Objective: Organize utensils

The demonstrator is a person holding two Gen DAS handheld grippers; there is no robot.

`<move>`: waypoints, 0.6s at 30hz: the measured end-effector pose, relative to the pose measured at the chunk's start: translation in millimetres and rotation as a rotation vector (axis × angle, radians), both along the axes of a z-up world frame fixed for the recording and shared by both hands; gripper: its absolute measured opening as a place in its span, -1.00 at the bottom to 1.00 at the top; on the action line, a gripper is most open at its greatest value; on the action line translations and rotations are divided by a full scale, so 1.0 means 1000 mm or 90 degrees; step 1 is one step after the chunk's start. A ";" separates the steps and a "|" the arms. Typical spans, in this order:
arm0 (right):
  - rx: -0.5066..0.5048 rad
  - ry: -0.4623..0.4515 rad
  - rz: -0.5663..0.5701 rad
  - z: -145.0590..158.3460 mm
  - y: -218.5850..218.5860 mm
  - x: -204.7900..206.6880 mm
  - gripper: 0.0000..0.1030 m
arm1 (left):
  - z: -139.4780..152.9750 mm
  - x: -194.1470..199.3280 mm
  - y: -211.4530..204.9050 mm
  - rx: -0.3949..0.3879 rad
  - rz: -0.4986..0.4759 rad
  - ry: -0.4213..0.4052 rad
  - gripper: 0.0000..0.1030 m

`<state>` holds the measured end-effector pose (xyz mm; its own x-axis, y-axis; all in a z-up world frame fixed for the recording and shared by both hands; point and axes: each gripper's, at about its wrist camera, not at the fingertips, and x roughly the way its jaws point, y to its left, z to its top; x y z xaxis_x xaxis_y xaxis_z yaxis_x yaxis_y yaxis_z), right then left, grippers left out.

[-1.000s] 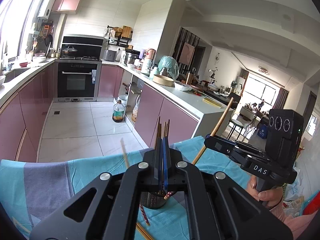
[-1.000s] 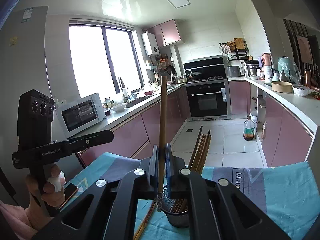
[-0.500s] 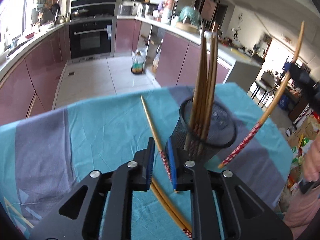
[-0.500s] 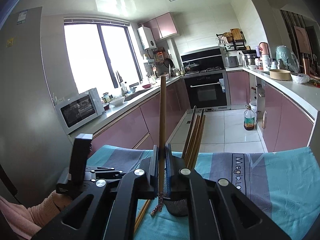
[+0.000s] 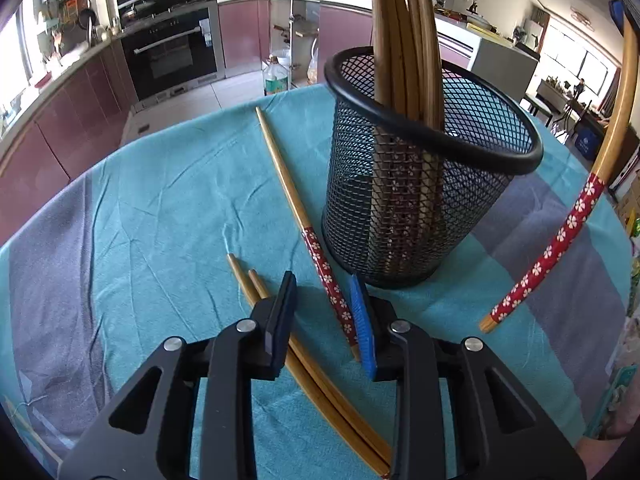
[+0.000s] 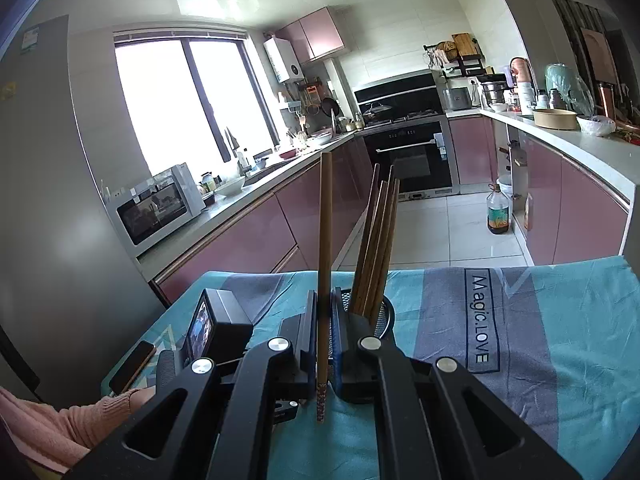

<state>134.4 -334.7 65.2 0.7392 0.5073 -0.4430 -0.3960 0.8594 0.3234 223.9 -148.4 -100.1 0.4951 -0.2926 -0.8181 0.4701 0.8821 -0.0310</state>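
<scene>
Tablecloth [image 5: 152, 208]: teal with grey bands, covering the table; printed lettering visible in the right wrist view.

Mesh holder [image 5: 424, 184]: black wire cup, upright on the cloth, holding a bundle of chopsticks [image 5: 404, 32] that stand steeply with their patterned ends down inside the mesh.

Left gripper [image 5: 322, 316]: low over the cloth just in front of the holder; its jaws have just been opening and stand narrowly apart, straddling a loose chopstick without pressing it.

Right gripper [image 6: 325, 344]: clamped on a single held chopstick [image 6: 325, 248], long axis near vertical, plain end up, red flowered end below the jaws; in the left wrist view it hangs to the right of the holder, clear of the cloth.

Loose chopstick [image 5: 296, 216]: flat on the cloth just left of the holder, plain tip pointing away, red flowered end between the left jaws.

Chopstick pair [image 5: 320, 384]: side by side on the cloth, passing under the left gripper, tips pointing away.
</scene>
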 end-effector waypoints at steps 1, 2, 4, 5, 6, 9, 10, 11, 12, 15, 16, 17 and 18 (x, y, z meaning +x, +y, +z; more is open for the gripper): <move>0.000 0.003 0.000 -0.002 0.000 0.000 -0.90 | -0.001 -0.001 -0.002 0.005 0.000 -0.003 -0.57; 0.000 0.007 0.000 -0.004 0.000 0.000 -0.90 | -0.001 0.000 -0.003 0.003 -0.001 -0.002 -0.74; 0.002 0.012 0.002 -0.007 0.000 -0.001 -0.90 | -0.002 -0.003 -0.004 0.000 0.012 0.002 -0.78; 0.003 0.014 0.001 -0.008 0.000 -0.002 -0.90 | -0.002 -0.004 -0.004 -0.003 0.016 0.004 -0.82; 0.004 0.015 0.002 -0.008 0.000 -0.003 -0.90 | -0.002 -0.009 -0.003 -0.008 0.023 0.007 -0.84; 0.005 0.018 0.004 -0.010 0.000 -0.005 -0.90 | 0.001 -0.024 0.006 -0.031 0.045 0.013 -0.85; 0.004 0.019 0.006 -0.011 0.001 -0.006 -0.90 | 0.004 -0.028 0.011 -0.037 0.052 0.011 -0.85; 0.004 0.021 0.007 -0.012 0.001 -0.006 -0.90 | 0.007 -0.032 0.017 -0.045 0.061 0.009 -0.85; 0.004 0.022 0.008 -0.012 0.001 -0.006 -0.90 | 0.011 -0.038 0.025 -0.057 0.070 0.006 -0.85; 0.008 0.026 0.011 -0.014 0.002 -0.006 -0.90 | 0.023 -0.056 0.052 -0.089 0.104 -0.001 -0.85; 0.010 0.028 0.013 -0.015 0.002 -0.006 -0.90 | 0.026 -0.061 0.061 -0.095 0.114 -0.005 -0.85; 0.011 0.029 0.016 -0.016 0.002 -0.006 -0.90 | 0.028 -0.067 0.070 -0.101 0.122 -0.006 -0.85; 0.011 0.030 0.018 -0.017 0.004 -0.006 -0.90 | 0.030 -0.072 0.081 -0.108 0.130 -0.004 -0.85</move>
